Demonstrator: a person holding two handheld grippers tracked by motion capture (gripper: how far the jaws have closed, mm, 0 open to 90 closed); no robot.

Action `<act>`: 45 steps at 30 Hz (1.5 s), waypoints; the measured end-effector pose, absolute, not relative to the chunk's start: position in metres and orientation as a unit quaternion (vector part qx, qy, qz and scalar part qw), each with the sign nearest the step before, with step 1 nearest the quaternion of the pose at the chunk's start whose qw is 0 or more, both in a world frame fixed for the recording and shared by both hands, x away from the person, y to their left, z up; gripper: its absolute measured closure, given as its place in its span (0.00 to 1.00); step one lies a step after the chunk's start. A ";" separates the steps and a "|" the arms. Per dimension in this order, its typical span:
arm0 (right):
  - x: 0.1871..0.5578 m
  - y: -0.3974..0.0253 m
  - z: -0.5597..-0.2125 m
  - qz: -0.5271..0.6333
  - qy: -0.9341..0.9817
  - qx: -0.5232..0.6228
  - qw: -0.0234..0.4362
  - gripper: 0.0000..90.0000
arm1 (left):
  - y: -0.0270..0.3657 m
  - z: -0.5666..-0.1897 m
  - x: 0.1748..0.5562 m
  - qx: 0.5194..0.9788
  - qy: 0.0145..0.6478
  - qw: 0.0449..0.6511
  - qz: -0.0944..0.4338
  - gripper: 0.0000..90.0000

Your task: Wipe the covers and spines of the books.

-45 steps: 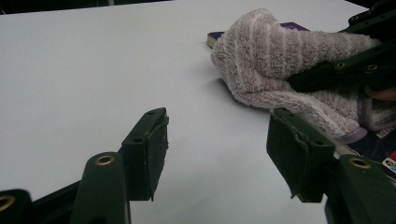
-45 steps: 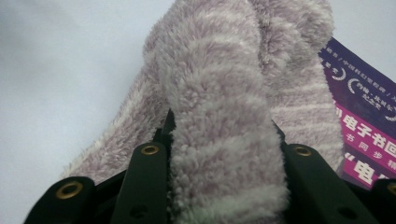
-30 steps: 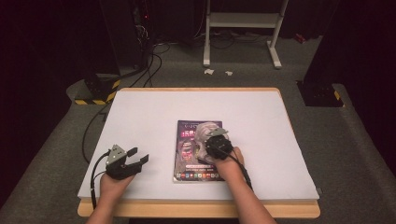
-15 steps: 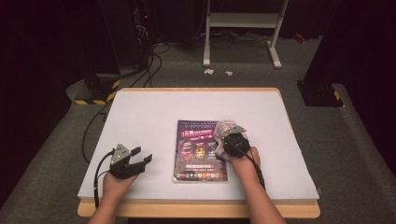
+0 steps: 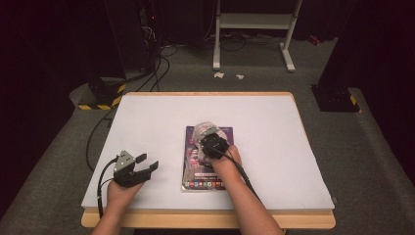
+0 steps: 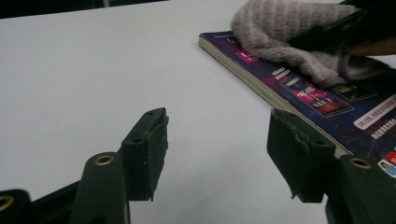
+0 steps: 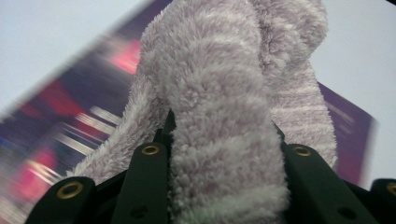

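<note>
A purple-covered book lies flat in the middle of the white table. A grey striped fluffy cloth rests on the book's far half, and my right gripper is shut on it, pressing it onto the cover. The right gripper view shows the cloth bunched between the jaws over the blurred book. My left gripper stands open on the table left of the book, holding nothing. In the left gripper view its jaws frame bare table, with the book and cloth to the right.
The table's wooden front edge runs along the bottom. Beyond the far edge, cables and a white metal stand sit on the dark floor. A yellow-black striped block lies off the table's far left corner.
My right gripper swept the cloth to the right over the cover, then back left and a little farther up the book. The left gripper stayed put.
</note>
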State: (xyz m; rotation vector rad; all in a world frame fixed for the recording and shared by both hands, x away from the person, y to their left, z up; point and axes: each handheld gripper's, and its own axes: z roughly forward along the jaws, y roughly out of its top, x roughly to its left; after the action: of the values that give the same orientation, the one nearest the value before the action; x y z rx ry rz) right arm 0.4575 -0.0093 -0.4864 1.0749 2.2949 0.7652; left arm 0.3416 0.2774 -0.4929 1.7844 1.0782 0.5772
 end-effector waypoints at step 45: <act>0.503 -0.061 -0.484 0.243 0.813 0.456 0.268 0.73 | 0.282 -0.495 0.340 0.725 0.443 0.477 0.226 0.42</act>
State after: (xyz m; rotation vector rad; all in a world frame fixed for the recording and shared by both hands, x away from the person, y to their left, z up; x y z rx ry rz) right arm 0.5029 -0.0612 -0.4836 1.2296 2.1946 0.6557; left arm 0.3396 0.2821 -0.4951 1.7713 1.0827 0.5524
